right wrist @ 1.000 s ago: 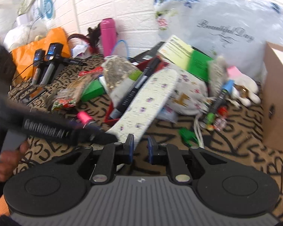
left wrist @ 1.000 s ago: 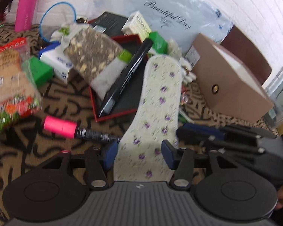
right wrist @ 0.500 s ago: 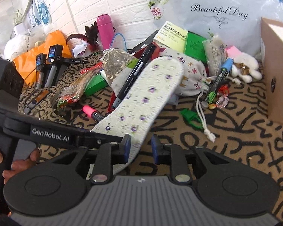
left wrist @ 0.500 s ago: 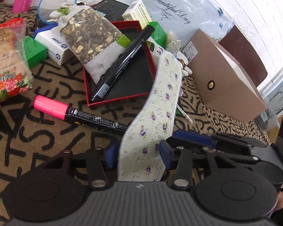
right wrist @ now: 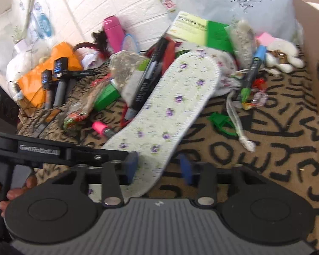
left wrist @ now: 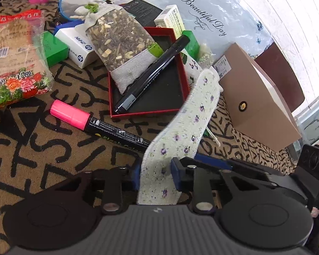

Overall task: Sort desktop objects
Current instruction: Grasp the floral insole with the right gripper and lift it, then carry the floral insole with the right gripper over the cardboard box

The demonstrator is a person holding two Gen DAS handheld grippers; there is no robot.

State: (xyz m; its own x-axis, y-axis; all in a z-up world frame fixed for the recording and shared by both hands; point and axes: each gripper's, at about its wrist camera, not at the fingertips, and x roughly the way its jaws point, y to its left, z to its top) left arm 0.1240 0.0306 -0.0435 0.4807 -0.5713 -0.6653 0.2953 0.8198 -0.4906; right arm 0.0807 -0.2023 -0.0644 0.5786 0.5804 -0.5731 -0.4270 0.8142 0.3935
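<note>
Over the patterned brown cloth [left wrist: 53, 148]: floral fabric insole [left wrist: 180, 131], lifted, heel end between both tools.
Left gripper [left wrist: 155, 173]: jaws closing, blue pads pressing the heel.
Right gripper [right wrist: 158, 166]: jaws opening, pads off the insole.
Behind: red shallow box [left wrist: 176, 111] holding black marker [left wrist: 151, 76].

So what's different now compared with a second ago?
The left gripper has been closing on the heel of the floral insole and lifted it, tilted on edge, while the right gripper opens, letting it go. The pink marker, black marker and red tray lie as before.
</note>
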